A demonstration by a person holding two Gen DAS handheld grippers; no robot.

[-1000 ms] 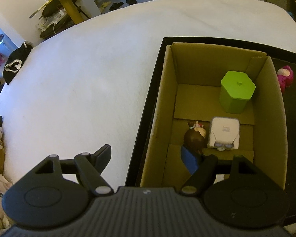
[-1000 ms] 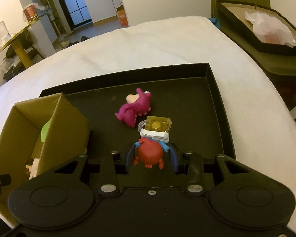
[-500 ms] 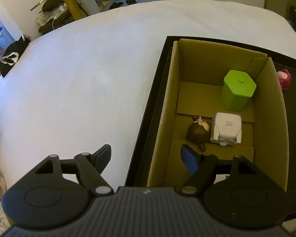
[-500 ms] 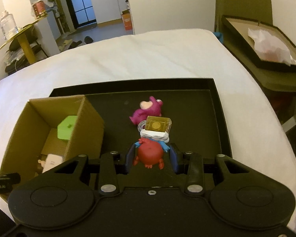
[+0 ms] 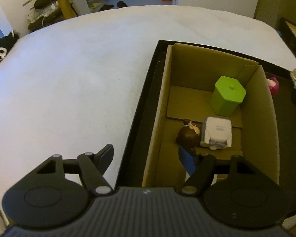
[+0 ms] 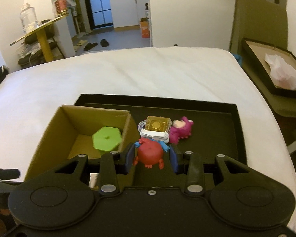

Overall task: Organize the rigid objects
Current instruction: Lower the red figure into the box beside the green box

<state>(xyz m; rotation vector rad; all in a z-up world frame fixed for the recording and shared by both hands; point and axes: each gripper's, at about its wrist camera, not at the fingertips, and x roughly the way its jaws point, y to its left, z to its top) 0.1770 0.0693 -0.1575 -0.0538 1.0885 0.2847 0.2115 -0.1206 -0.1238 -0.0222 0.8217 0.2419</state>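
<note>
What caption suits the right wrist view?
Right gripper clamps a red round figurine beside a brown cardboard box holding a green hexagonal container.

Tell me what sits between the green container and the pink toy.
The cardboard box wall stands between green container and pink toy, shown in both views.

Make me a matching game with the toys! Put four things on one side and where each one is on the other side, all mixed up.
Things:
1. green hexagon pot
2. red round toy
3. pink figure
4. brown-haired doll

Places:
A. lying on the black tray, outside the box
B. lying in the cardboard box, right beside the white cube
C. between the jaws of the right gripper
D. standing near the far corner of the cardboard box

Pairs: 1-D, 2-C, 3-A, 4-B
</note>
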